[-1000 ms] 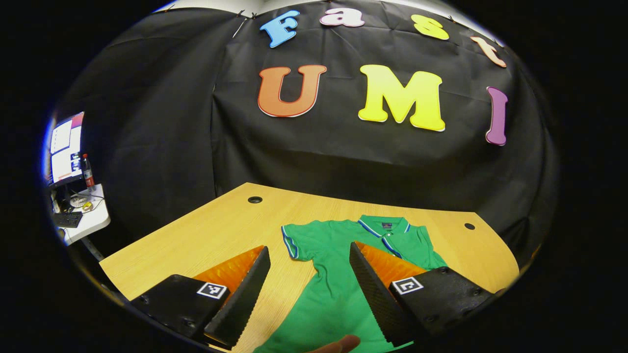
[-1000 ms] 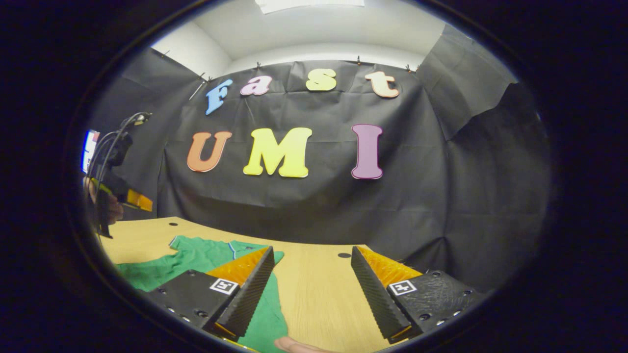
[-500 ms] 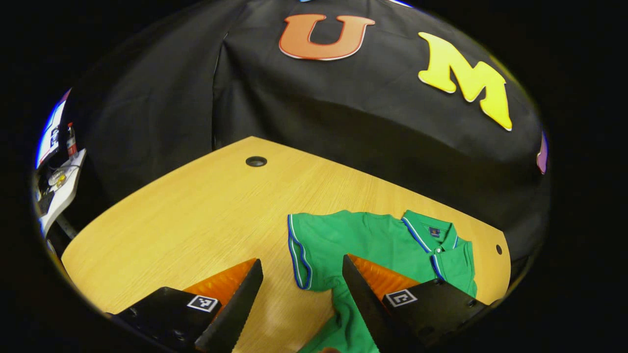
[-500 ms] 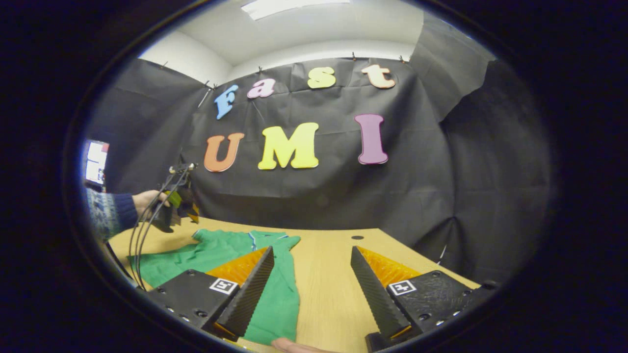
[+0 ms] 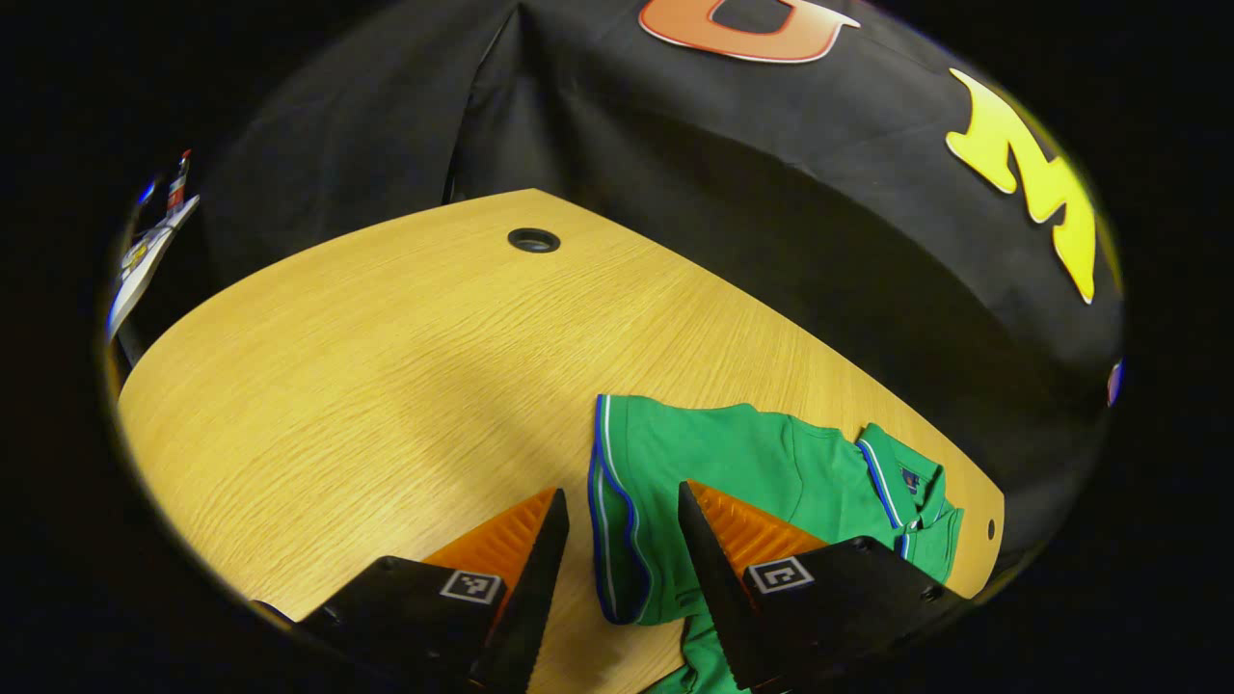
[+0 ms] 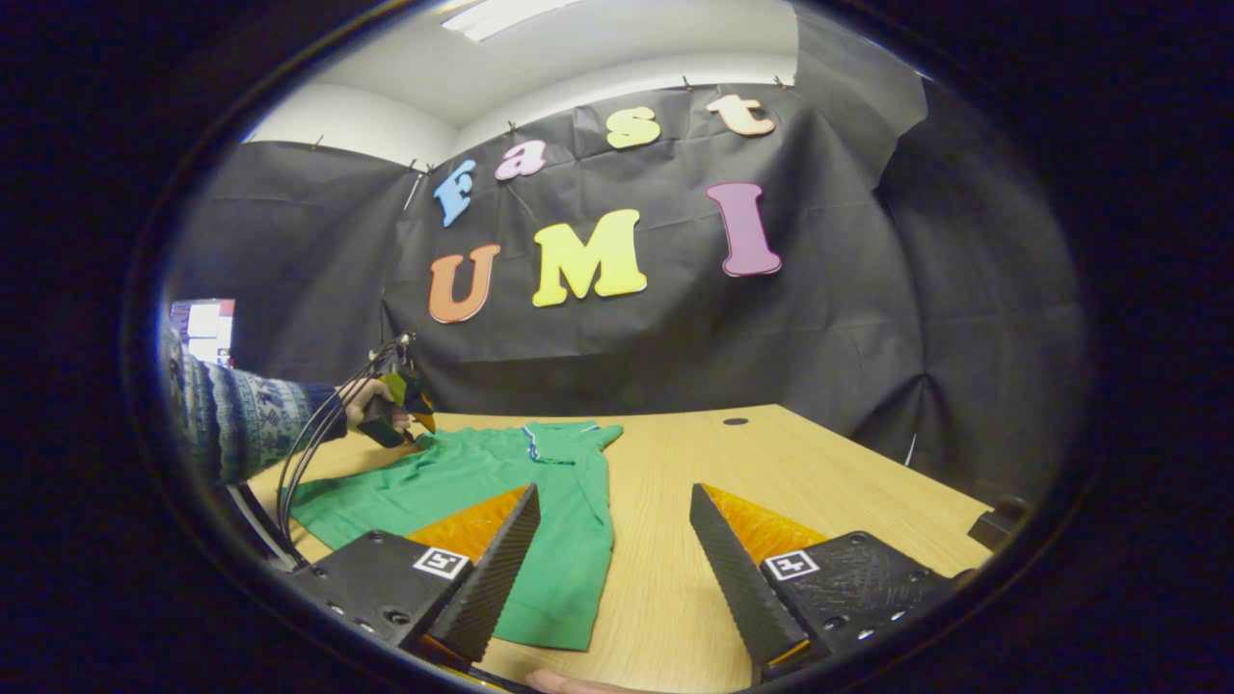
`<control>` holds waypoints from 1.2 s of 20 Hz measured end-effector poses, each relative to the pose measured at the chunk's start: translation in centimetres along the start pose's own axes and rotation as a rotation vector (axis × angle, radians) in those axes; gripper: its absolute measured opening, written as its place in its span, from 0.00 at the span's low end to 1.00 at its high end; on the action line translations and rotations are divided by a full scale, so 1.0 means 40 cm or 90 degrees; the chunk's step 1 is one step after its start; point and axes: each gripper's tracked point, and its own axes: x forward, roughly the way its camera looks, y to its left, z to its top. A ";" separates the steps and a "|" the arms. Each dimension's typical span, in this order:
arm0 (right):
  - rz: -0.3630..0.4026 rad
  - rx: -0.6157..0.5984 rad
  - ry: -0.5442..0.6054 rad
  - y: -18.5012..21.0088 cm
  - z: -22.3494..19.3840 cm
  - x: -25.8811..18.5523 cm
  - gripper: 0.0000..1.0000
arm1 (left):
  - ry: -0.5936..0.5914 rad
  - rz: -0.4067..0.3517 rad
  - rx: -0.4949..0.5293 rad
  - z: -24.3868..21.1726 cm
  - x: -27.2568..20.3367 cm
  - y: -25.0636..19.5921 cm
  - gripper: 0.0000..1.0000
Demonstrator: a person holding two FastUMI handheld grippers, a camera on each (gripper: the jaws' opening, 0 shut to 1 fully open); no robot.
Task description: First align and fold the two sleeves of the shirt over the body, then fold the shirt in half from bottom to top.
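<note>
The shirt [image 5: 762, 472] lies flat on the surface [image 5: 386, 366], collar at its far end. Its left sleeve [image 5: 617, 511] is spread out sideways, its striped cuff between the fingers of the left claw [image 5: 617, 540], which is about half open and holds nothing. The right claw [image 6: 612, 559] gapes wide over bare surface, empty, the shirt's right edge just left of it.

To fold well, the left claw should pinch the cuff's edge only, lift little, and carry it across square to the shirt's side.

Against 0.5 s ago, the left claw is lower, nearer the cuff and narrower; the right claw has barely shifted.
</note>
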 end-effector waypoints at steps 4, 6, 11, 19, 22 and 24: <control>-0.004 0.020 0.009 -0.016 -0.013 0.015 0.95 | 0.019 0.021 0.032 -0.017 0.013 0.005 0.59; -0.006 0.027 0.022 -0.019 -0.031 0.020 0.96 | 0.016 0.024 0.057 -0.015 0.027 -0.005 0.32; -0.018 0.041 0.035 -0.038 -0.041 0.014 0.92 | 0.019 0.055 0.141 -0.012 0.013 -0.032 0.06; -0.015 0.036 0.026 -0.019 -0.035 0.004 0.95 | -0.029 0.079 0.299 -0.024 -0.034 -0.187 0.06; -0.016 0.028 0.032 -0.006 -0.045 0.001 0.95 | -0.036 0.043 0.361 -0.086 -0.053 -0.317 0.06; -0.015 0.024 0.033 0.001 -0.042 -0.001 0.95 | -0.022 -0.029 0.358 -0.159 -0.081 -0.439 0.06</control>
